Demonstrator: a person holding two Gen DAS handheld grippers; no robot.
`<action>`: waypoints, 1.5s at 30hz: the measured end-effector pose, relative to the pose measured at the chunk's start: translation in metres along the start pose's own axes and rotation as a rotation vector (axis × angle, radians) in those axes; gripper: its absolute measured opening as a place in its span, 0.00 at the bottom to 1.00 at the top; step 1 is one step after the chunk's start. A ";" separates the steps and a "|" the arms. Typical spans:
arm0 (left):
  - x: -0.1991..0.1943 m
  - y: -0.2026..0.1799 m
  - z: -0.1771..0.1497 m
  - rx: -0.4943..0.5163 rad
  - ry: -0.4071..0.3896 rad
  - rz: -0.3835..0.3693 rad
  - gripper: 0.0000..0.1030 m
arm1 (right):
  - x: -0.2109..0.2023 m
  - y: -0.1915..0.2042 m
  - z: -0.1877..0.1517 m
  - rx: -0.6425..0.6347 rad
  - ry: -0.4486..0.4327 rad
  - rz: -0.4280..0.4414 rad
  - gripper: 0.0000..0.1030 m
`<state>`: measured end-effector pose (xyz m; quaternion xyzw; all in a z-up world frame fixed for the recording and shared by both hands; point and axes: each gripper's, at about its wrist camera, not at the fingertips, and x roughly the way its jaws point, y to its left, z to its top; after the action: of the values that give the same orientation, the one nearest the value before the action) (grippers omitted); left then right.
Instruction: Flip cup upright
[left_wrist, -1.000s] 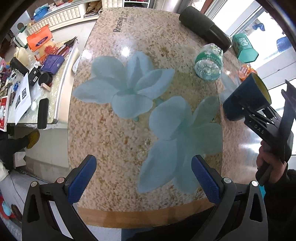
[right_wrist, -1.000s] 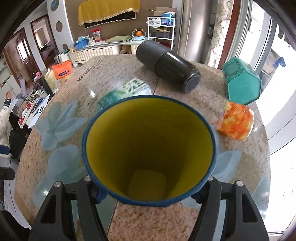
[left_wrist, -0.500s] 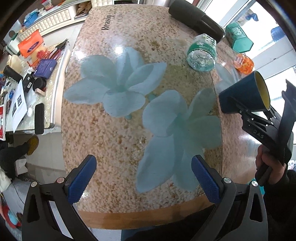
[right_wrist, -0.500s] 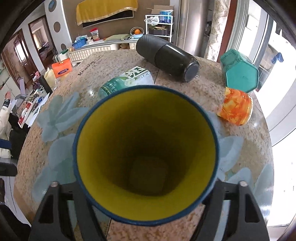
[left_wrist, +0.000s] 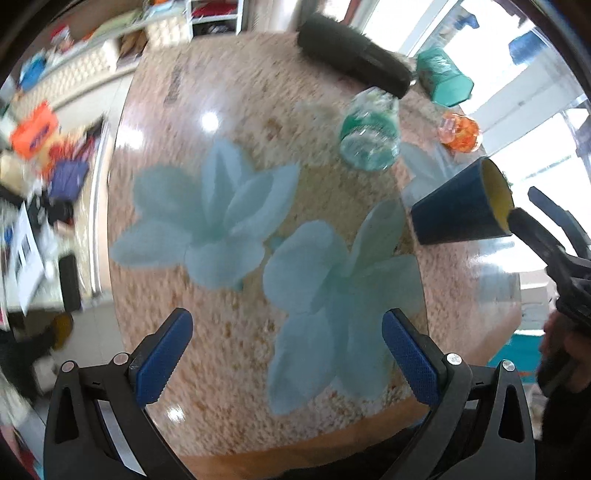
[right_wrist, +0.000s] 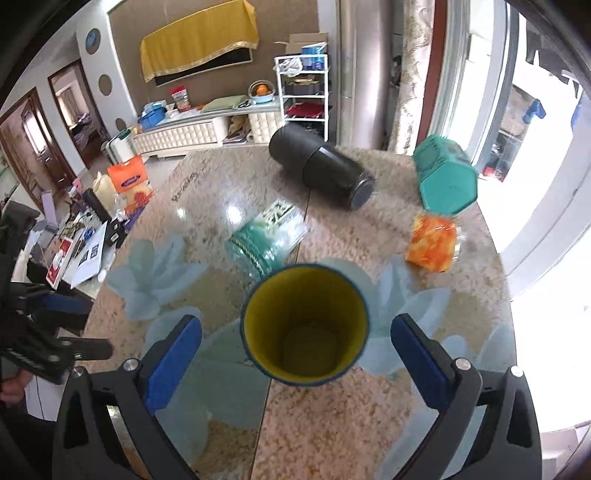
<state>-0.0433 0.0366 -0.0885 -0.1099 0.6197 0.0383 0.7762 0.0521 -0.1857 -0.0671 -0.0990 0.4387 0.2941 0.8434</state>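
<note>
The cup (right_wrist: 305, 325) is blue outside and yellow inside. It stands upright on the table (right_wrist: 332, 424), mouth up, seen from above in the right wrist view. My right gripper (right_wrist: 295, 354) is open, its blue pads apart from the cup on both sides. In the left wrist view the cup (left_wrist: 458, 210) stands at the right with the right gripper (left_wrist: 532, 229) just off its rim. My left gripper (left_wrist: 284, 347) is open and empty over the near table edge.
Lying on the table behind the cup: a green-labelled clear bottle (right_wrist: 267, 236), a black flask (right_wrist: 321, 171), a teal hexagonal container (right_wrist: 445, 181) and an orange patterned jar (right_wrist: 432, 242). A cluttered side table (right_wrist: 85, 236) stands to the left.
My right gripper set the cup upright on the table, opened and drew back from it. The left gripper view shifted slightly and is blurred.
</note>
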 end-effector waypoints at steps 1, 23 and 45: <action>-0.005 -0.005 0.005 0.025 -0.019 0.006 1.00 | -0.005 0.000 0.002 0.010 -0.001 -0.001 1.00; -0.051 -0.102 0.056 0.181 -0.211 0.049 1.00 | -0.062 -0.044 0.023 0.211 0.074 0.033 1.00; -0.060 -0.142 0.039 0.145 -0.243 0.085 1.00 | -0.050 -0.067 0.001 0.156 0.107 0.090 1.00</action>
<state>0.0078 -0.0888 -0.0046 -0.0220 0.5265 0.0392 0.8490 0.0699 -0.2599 -0.0332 -0.0289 0.5087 0.2910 0.8097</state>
